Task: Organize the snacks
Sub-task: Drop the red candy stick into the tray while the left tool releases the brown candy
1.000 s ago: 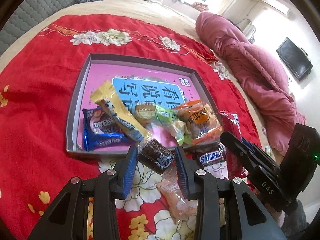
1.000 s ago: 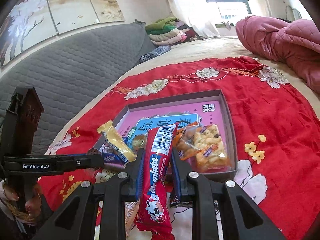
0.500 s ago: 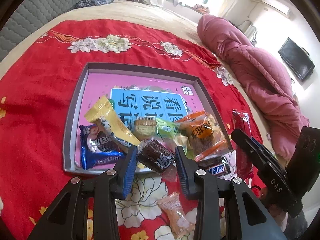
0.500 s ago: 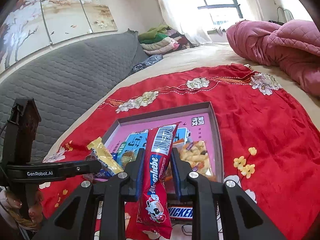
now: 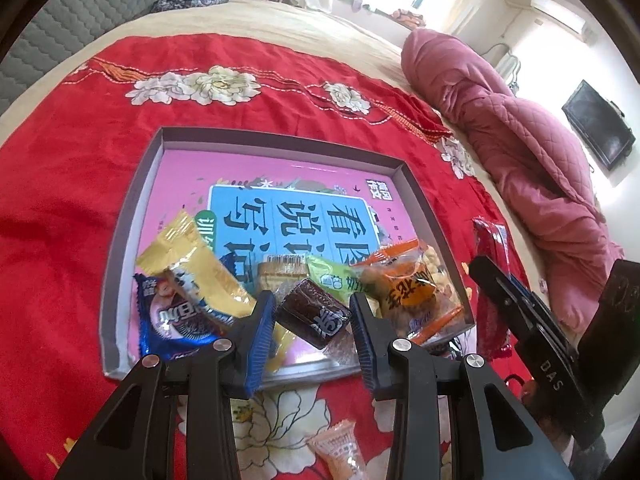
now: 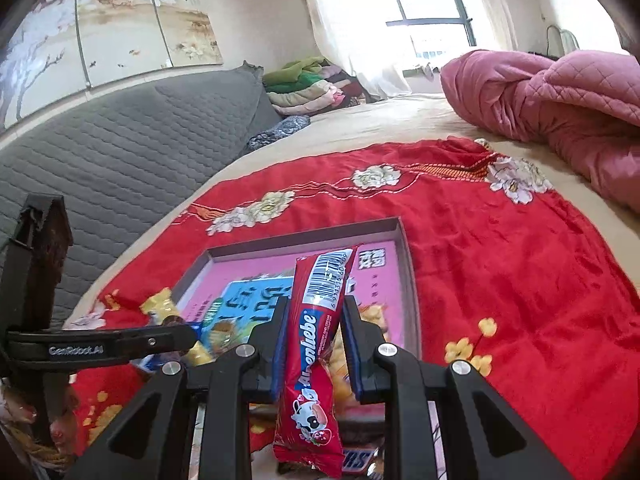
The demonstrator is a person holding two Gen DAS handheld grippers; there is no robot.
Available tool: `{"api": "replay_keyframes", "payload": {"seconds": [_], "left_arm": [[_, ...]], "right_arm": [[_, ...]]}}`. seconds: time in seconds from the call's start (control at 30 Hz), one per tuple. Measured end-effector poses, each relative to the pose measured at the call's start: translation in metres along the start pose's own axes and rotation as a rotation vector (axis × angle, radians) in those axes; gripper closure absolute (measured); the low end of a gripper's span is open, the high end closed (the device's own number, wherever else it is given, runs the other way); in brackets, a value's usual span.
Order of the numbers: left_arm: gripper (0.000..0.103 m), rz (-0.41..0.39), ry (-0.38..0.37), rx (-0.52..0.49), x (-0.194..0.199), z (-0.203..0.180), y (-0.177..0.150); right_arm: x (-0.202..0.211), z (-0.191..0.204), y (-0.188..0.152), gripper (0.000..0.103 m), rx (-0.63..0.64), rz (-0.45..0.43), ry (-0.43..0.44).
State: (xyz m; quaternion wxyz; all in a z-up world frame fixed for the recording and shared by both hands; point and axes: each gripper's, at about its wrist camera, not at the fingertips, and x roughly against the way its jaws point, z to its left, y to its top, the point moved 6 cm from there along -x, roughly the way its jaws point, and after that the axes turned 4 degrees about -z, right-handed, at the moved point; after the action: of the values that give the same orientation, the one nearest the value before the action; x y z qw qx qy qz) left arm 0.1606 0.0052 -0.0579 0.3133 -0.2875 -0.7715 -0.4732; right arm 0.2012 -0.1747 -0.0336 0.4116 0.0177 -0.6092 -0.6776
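Observation:
My left gripper (image 5: 313, 322) is shut on a dark brown wrapped cake (image 5: 314, 313), held over the near edge of the shallow pink-lined box (image 5: 276, 142). Inside the box lie a yellow bar (image 5: 192, 268), a blue cookie pack (image 5: 172, 322), a green pack (image 5: 338, 280) and an orange snack bag (image 5: 412, 292). My right gripper (image 6: 313, 330) is shut on a long red Alpenliebe candy pack (image 6: 316, 344), upright above the box's near right part (image 6: 404, 240). The same red pack (image 5: 490, 252) and right gripper show at the right of the left wrist view.
The box rests on a red flowered cloth (image 5: 72, 184) spread over a bed. A Snickers bar (image 6: 360, 460) and a small orange sweet (image 5: 340, 450) lie on the cloth in front of the box. A pink quilt (image 6: 560, 96) is piled at the right, a grey headboard (image 6: 120, 152) at the left.
Both grippers have advanced toward the box with their snacks. The brown cake now hangs over the box's near edge, and the red pack stands over the box interior.

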Motion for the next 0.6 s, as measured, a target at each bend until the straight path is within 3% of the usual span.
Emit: {"api": "replay_keyframes", "payload": {"seconds": [0.6], "left_arm": [[0.064,0.043,0.026,-0.013,-0.023,-0.001,-0.006]], "right_arm": [[-0.031,-0.007,-0.012,0.078,0.041,0.055,-0.047]]}}
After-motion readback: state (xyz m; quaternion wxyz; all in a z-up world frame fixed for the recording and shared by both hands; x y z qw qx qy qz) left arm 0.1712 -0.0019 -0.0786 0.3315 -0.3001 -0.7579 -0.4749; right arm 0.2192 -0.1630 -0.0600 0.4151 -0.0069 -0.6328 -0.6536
